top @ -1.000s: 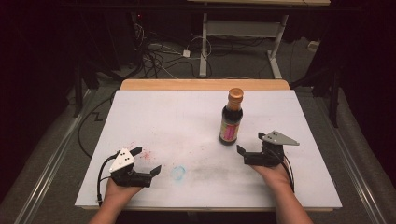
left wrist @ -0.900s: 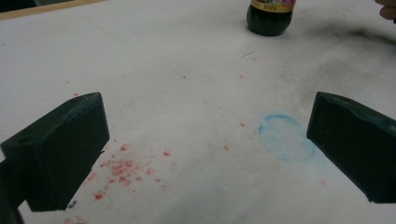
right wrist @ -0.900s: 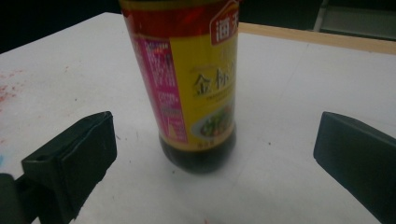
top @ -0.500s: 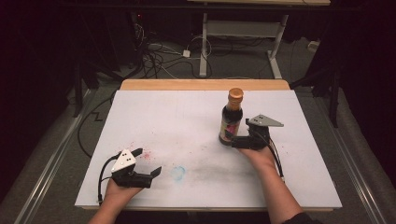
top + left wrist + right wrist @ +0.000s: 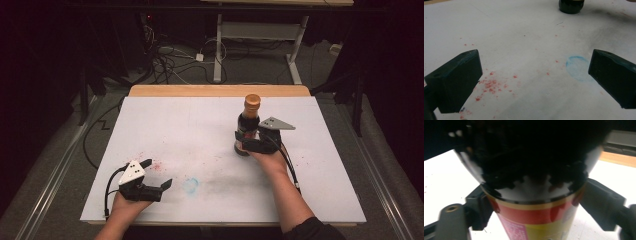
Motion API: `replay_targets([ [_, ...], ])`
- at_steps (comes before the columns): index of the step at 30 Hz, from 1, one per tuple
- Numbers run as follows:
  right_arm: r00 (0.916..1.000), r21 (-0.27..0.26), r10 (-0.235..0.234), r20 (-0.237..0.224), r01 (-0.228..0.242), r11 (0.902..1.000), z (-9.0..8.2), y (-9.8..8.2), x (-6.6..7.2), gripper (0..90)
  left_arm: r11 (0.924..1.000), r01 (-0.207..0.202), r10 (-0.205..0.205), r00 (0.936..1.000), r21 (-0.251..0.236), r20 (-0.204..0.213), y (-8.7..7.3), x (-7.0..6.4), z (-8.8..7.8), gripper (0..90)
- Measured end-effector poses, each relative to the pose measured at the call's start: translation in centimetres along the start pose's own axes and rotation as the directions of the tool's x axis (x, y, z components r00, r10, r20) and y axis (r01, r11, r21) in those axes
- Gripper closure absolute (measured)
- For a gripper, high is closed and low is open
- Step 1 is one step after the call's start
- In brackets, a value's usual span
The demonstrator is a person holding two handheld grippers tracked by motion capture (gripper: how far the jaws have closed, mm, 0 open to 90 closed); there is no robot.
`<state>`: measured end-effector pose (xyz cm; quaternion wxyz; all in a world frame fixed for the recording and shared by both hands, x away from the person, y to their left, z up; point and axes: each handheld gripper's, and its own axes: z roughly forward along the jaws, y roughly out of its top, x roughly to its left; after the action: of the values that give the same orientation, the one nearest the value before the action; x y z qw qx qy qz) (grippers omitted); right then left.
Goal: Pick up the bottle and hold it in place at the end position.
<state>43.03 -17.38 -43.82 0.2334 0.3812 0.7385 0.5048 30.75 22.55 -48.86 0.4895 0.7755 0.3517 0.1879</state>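
Observation:
A dark sauce bottle [image 5: 250, 116] with an orange cap stands upright on the white tabletop [image 5: 190, 125], right of centre. My right gripper [image 5: 246, 141] reaches in from the near side, one jaw on each side of the bottle's lower body. Its jaws have just been closing with the bottle between them. In the right gripper view both pads [image 5: 480, 207] lie against the bottle [image 5: 536, 220], on its red and yellow label. My left gripper [image 5: 157, 173] rests open near the front left edge, jaws wide apart over bare table [image 5: 534, 80]. The bottle's base [image 5: 571, 5] shows far off.
A blue chalk ring [image 5: 190, 185] and red specks [image 5: 157, 165] mark the tabletop beside the left gripper. A wooden strip [image 5: 220, 90] runs along the far edge. Beyond it, cables [image 5: 165, 55] and metal desk legs [image 5: 218, 45] are on the floor.
My right hand moved forward and left to the bottle, and its jaws came in around the lower body. The left hand has stayed where it was.

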Motion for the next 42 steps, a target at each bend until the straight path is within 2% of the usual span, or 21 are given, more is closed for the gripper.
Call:
replay_targets([
  [4, 0.9987, -0.003, -0.041, 0.030, 0.041, 0.9992, -0.1, 0.0, 0.6, 31.3, 1.0000, -0.004, 0.004, 1.0000, 0.001, -0.001, 0.0, 0.0, 0.0, 0.0],
  [16, 0.9974, 0.004, -0.047, 0.055, 0.047, 0.9989, 0.1, 0.3, 1.0, 32.1, 1.0000, -0.003, 0.003, 1.0000, -0.004, -0.002, 0.1, 0.0, -0.1, 0.0],
  [22, 0.9985, 0.007, -0.040, 0.036, 0.040, 0.9992, 0.4, 0.4, 1.6, 32.1, 1.0000, -0.002, 0.002, 1.0000, -0.006, -0.003, 0.1, 0.0, -0.2, 0.0],
  [31, 0.9983, -0.006, -0.054, -0.020, 0.054, 0.9985, 1.4, 1.0, 3.8, 31.9, 0.9999, -0.011, 0.011, 0.9999, -0.004, -0.007, 0.1, 0.0, -0.3, 0.0],
  [35, 0.9972, -0.012, -0.066, -0.035, 0.065, 0.9978, 1.9, 1.3, 4.6, 31.9, 0.9999, -0.014, 0.014, 0.9999, -0.004, -0.007, 0.1, 0.0, -0.3, 0.0],
  [42, 0.9964, -0.008, -0.071, -0.045, 0.071, 0.9974, 2.6, 1.4, 5.3, 31.8, 0.9999, -0.011, 0.011, 0.9999, -0.007, -0.006, 0.1, 0.1, -0.4, 0.0],
])
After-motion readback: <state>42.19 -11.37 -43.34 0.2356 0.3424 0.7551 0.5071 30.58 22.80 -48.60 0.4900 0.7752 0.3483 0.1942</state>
